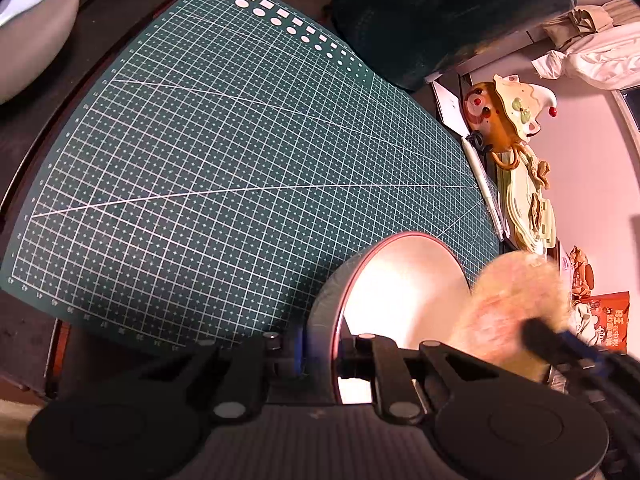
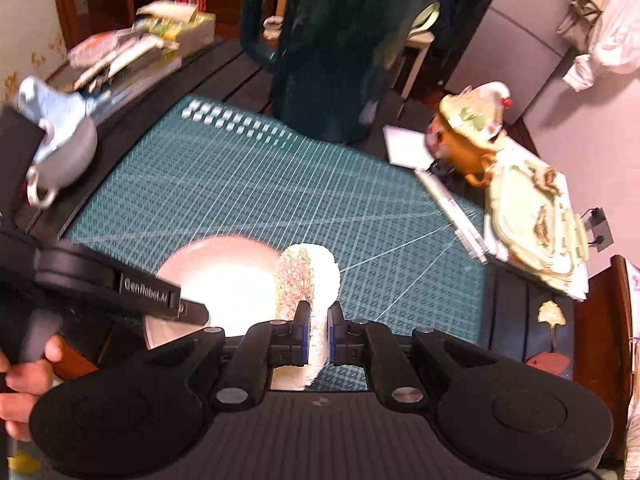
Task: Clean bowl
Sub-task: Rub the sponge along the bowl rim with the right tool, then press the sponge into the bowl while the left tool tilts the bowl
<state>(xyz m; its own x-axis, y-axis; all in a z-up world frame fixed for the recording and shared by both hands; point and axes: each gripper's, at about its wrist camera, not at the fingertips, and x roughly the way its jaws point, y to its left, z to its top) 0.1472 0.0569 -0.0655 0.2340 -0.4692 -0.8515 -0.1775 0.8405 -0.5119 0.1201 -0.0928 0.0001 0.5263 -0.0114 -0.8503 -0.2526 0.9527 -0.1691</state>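
Observation:
A shallow bowl (image 1: 400,288) with a pink rim and a white inside is tilted on edge over the green cutting mat (image 1: 224,168). My left gripper (image 1: 320,348) is shut on its near rim. A fluffy cream and pink scrubbing pad (image 2: 308,280) is pinched in my right gripper (image 2: 318,332). The pad touches the right side of the bowl (image 2: 220,276). In the left wrist view the pad (image 1: 516,300) is blurred at the bowl's right edge. In the right wrist view the left gripper (image 2: 192,312) reaches to the bowl from the left, with a hand (image 2: 24,360) on its grip.
A tall dark green jug (image 2: 336,48) stands at the mat's far edge. A white bowl (image 1: 32,28) sits far left. A pen (image 1: 486,188), a ceramic clown figure (image 1: 508,116) and a snack packet (image 1: 604,320) lie right of the mat. A blue-grey teapot (image 2: 60,140) stands far left.

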